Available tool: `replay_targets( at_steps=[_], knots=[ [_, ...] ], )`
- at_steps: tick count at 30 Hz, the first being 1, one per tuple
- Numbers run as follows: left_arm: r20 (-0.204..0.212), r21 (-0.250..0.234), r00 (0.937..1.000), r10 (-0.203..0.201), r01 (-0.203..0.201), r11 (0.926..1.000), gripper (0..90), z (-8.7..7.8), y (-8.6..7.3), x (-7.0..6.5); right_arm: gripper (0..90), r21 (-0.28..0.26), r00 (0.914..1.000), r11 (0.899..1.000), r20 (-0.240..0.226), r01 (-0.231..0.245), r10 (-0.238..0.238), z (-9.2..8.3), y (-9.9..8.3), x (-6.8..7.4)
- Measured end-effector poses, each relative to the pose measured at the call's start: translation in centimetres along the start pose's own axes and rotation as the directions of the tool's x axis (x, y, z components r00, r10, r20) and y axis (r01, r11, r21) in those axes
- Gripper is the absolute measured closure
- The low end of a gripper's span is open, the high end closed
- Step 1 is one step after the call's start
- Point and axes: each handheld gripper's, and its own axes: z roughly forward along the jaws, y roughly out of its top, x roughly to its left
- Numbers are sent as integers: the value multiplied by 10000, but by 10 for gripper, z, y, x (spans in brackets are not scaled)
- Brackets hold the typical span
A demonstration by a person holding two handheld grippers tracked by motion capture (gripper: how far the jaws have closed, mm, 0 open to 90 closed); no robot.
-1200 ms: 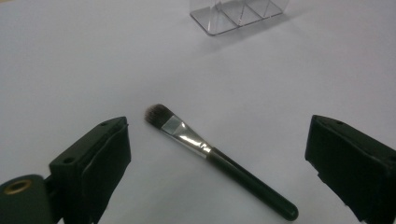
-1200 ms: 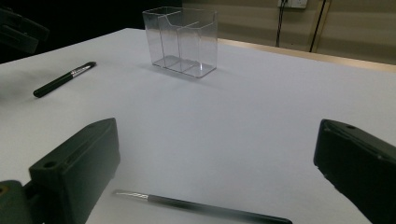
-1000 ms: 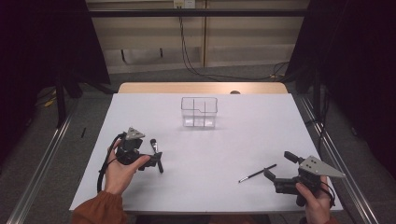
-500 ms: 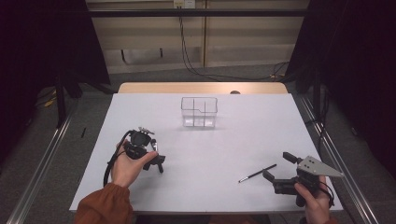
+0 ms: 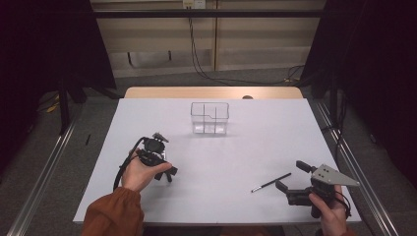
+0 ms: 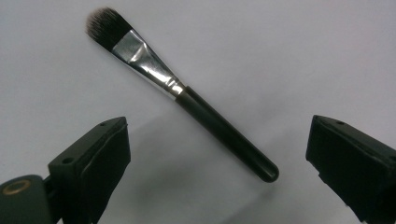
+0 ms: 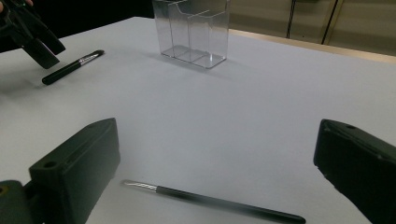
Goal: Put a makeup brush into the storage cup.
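Note:
A flat makeup brush (image 6: 187,95) with a black handle, silver ferrule and dark bristles lies on the white table. My left gripper (image 6: 219,137) hangs just above it, open, one jaw on each side of the handle. In the high view the left gripper (image 5: 164,172) points down at the table's front left. A thin black brush (image 5: 271,182) lies at the front right, just ahead of my open right gripper (image 5: 290,175). The right gripper view has that thin brush (image 7: 210,201) low between the jaws of the right gripper (image 7: 215,140), not touched.
A clear plastic organizer (image 5: 210,118) with several compartments stands upright at the table's far middle. In the right gripper view the organizer (image 7: 191,30) is far ahead, with the flat brush (image 7: 70,67) and left gripper (image 7: 28,32) at the upper left.
My left gripper has moved a little forward and right and tipped down over the flat brush. The right gripper and the thin brush have stayed put.

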Motion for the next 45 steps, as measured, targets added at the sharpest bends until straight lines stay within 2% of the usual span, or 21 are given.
replay_targets(
  at_steps=[2, 4, 5, 8, 11, 12, 15, 18, 21, 22, 24, 26, 30, 34, 39, 40, 41, 42, 45],
  knots=[
    [-209, 10, 9996, -175, 175, 9998, 62, 1, 0, -1, 1, 18, 10000, 10000, -22, 28, -28, 0, 0, 0],
    [-249, 203, 9997, 14, -8, 9998, 58, 2, 0, -1, 1, 33, 10000, 10000, 7, 38, -38, 0, 0, 1],
    [-243, 201, 9996, -157, 162, 9997, 59, 3, 0, -2, 1, 50, 10000, 10000, 7, 57, -57, 1, 0, 1],
    [-382, 486, 9993, -33, 52, 9988, 62, 5, 1, -3, 1, 45, 9999, 9999, -20, 105, -105, 1, 0, 1],
    [-420, 601, 9990, -158, 183, 9980, 91, 7, 1, -4, 1, 61, 9999, 9999, -2, 102, -102, 1, 0, 1],
    [-319, 730, 9986, -422, 444, 9963, 119, 8, 2, -5, 1, 69, 9999, 9999, 3, 123, -123, 1, 0, 2],
    [-347, 895, 9985, -433, 462, 9949, 161, 8, 3, -6, 1, 110, 9999, 9998, 6, 148, -148, 2, 0, 2],
    [-351, 1419, 9971, -678, 721, 9873, 186, 13, 5, -4, 1, 137, 9999, 9998, -25, 132, -132, 2, 0, 2],
    [-220, 1541, 9968, -775, 799, 9848, 187, 15, 7, -4, 1, 137, 9999, 9998, -46, 162, -162, 2, 0, 2],
    [-300, 1566, 9967, -757, 795, 9845, 187, 15, 7, -5, 1, 137, 9999, 9998, -46, 162, -162, 2, 0, 2],
    [-662, 1666, 9971, -366, 472, 9849, 241, 16, 8, -8, 1, 144, 9999, 9998, -46, 157, -156, 2, 0, 2],
    [-1112, 1764, 9938, 0, 197, 9841, 262, 17, 7, -13, 1, 149, 9999, 9998, -36, 147, -146, 2, 0, 2],
    [-1097, 2012, 9939, 76, 147, 9794, 324, 17, 9, -12, 1, 149, 9999, 9998, -64, 155, -154, 2, 0, 2],
    [-1072, 2009, 9942, 73, 144, 9795, 378, 16, 8, -12, 1, 162, 9999, 9998, -71, 142, -141, 2, -1, 2],
    [-1021, 2101, 9940, 398, -176, 9775, 558, 13, 7, -13, 1, 169, 9999, 9998, -52, 132, -131, 2, -1, 2],
    [-1021, 2101, 9940, 398, -176, 9775, 615, 13, 7, -13, 1, 162, 9999, 9998, -56, 133, -132, 2, -1, 2],
    [-860, 2027, 9943, 623, -437, 9783, 663, 13, 5, -17, 1, 152, 9999, 9998, -36, 142, -142, 2, -1, 2],
    [-860, 2027, 9943, 623, -437, 9783, 710, 13, 5, -17, 1, 152, 9999, 9998, -36, 142, -142, 2, -1, 2],
    [-614, 2053, 9966, 550, -413, 9778, 763, 13, 5, -15, 1, 144, 9999, 9998, -42, 152, -151, 2, 0, 3]
  ],
)
